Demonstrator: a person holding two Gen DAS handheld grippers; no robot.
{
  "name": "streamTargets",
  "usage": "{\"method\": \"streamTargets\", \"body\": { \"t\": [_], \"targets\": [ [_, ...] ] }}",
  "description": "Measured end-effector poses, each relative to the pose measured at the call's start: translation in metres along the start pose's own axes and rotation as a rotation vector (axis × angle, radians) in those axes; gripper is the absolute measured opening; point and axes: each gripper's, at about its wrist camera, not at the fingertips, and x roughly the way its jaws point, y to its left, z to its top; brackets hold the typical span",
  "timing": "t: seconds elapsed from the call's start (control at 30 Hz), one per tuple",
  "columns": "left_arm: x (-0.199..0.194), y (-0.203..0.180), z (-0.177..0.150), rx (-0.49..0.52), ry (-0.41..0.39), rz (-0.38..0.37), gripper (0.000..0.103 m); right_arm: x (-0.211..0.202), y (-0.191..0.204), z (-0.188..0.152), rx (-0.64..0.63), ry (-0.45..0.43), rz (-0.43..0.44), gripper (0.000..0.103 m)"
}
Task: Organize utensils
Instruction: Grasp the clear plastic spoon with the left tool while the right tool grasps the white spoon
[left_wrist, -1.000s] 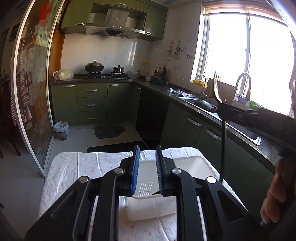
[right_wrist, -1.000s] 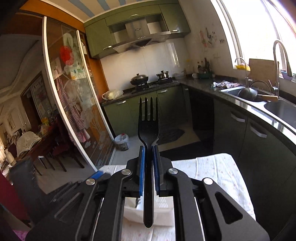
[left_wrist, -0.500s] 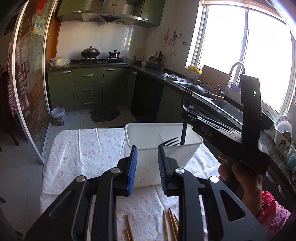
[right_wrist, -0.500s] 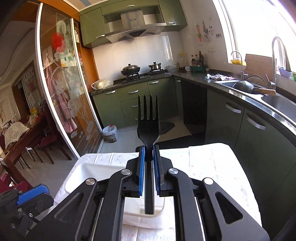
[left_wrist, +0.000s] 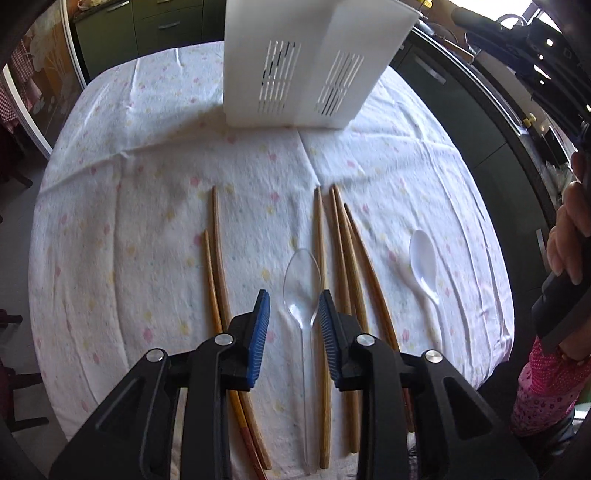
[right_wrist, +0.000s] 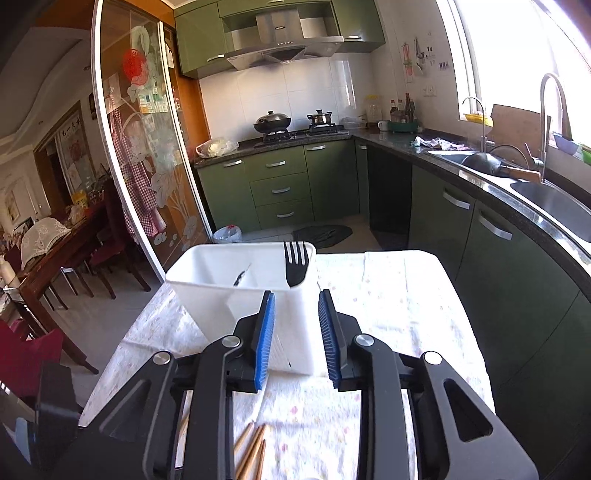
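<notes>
Fork (right_wrist: 295, 266) released into caddy (right_wrist: 207, 295) | right hand-held gripper (right_wrist: 296, 332) opening, empty | left hand-held gripper (left_wrist: 293, 334) opening, straddling clear spoon (left_wrist: 301, 284)

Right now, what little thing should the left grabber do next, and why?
Probably lower the left gripper a little further onto the clear spoon and close. Its jaws, which have just been opening, stand apart around the spoon's neck without touching it. The black fork already stands in the white holder, and the right gripper is open and empty.
</notes>
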Motion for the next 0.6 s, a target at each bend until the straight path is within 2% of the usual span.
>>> {"method": "streamTargets", "body": {
  "t": [0.2, 0.4, 0.5, 0.6],
  "targets": [
    [0.009, -0.012, -0.008, 0.018, 0.021, 0.067, 0.027, -0.019, -0.015, -0.027, 0.038, 0.065, 0.039, 0.030],
    [0.017, -0.016, -0.012, 0.012, 0.062, 0.092, 0.027, -0.041, -0.022, -0.053, 0.036, 0.130, 0.045, 0.030],
    [0.017, -0.016, -0.013, 0.005, 0.069, 0.097, 0.027, -0.050, -0.020, -0.068, 0.011, 0.167, 0.039, 0.034],
    [0.020, -0.017, -0.014, 0.014, 0.082, 0.110, 0.018, -0.053, -0.015, -0.084, -0.021, 0.218, 0.030, 0.034]
  ]
}}
